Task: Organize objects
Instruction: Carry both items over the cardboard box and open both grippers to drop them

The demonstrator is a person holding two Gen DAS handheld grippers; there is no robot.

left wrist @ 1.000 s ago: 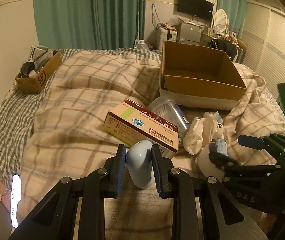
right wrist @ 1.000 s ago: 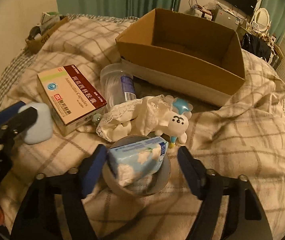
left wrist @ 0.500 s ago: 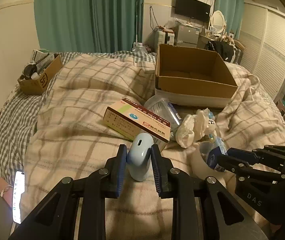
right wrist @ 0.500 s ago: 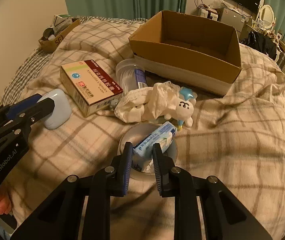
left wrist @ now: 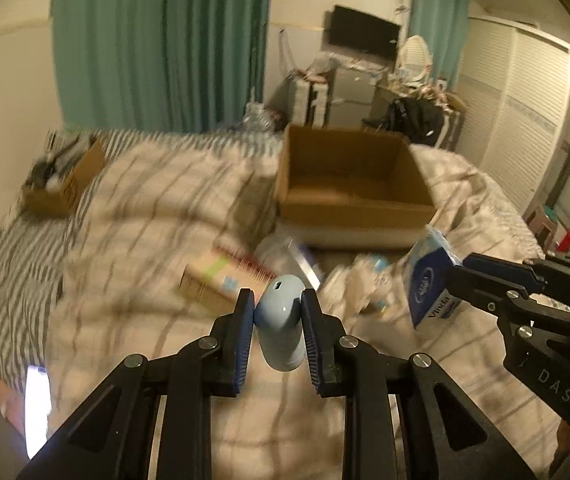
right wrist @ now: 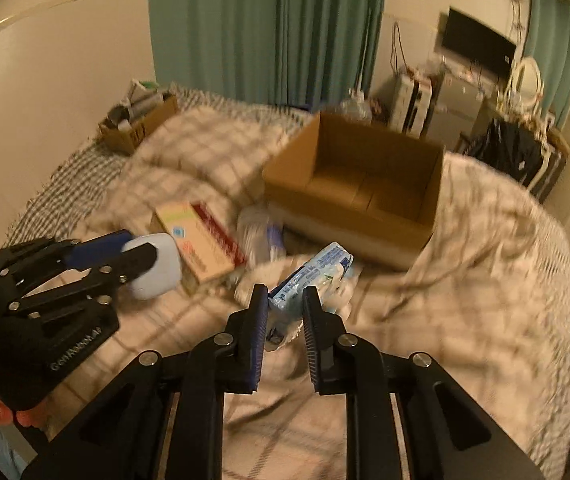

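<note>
Left gripper (left wrist: 277, 312) level above the bed (left wrist: 157, 216), clamped on a pale-blue case (left wrist: 279, 332); right gripper (right wrist: 283, 307) alongside, pinching a tissue pack (right wrist: 312, 276).

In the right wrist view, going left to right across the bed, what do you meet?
Left gripper shut on the pale blue case → medicine box → tissue pack held in the right gripper → open cardboard box.
</note>
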